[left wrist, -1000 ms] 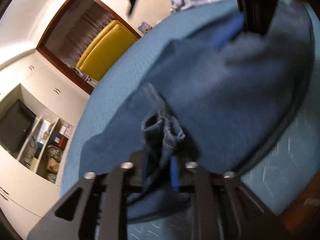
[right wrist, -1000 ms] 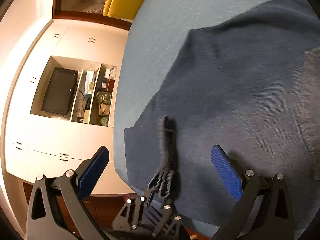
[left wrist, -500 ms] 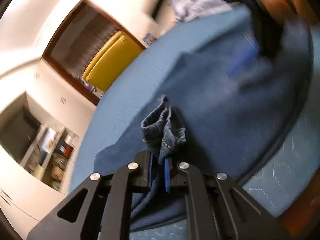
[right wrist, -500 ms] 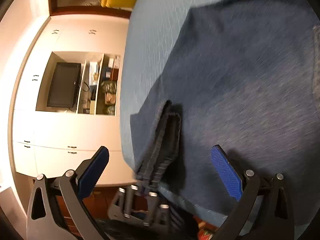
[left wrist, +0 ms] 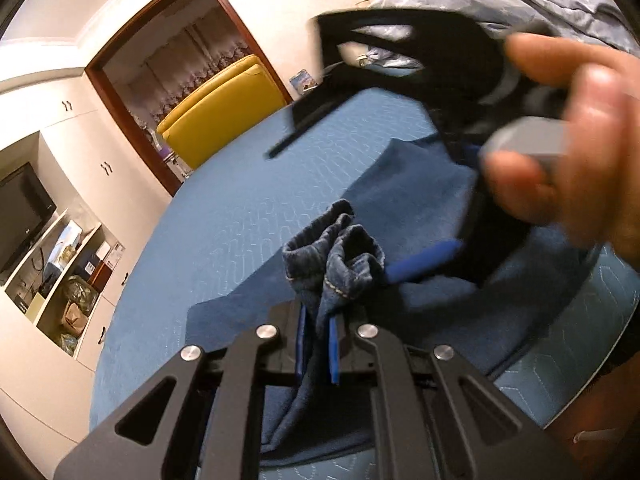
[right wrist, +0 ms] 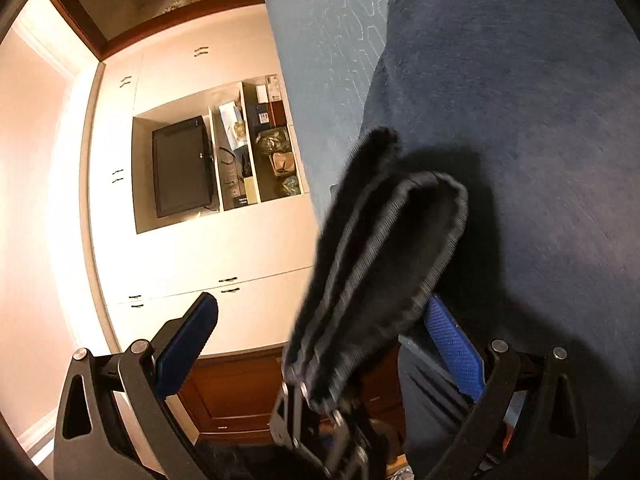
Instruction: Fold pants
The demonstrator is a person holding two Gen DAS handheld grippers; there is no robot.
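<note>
- Left wrist view: one left gripper (left wrist: pixel 318 350), its two blue pads pinched tight on a bunched fold of the pants (left wrist: pixel 336 256).
- One pair of denim pants lies spread on the blue bed (left wrist: pixel 240 216).
- One hand (left wrist: pixel 576 152) holds the right gripper (right wrist: pixel 320 344); its two jaws stand wide apart around the raised fold, touching nothing.
- One television (right wrist: pixel 182 166) sits in the wall unit.
</note>
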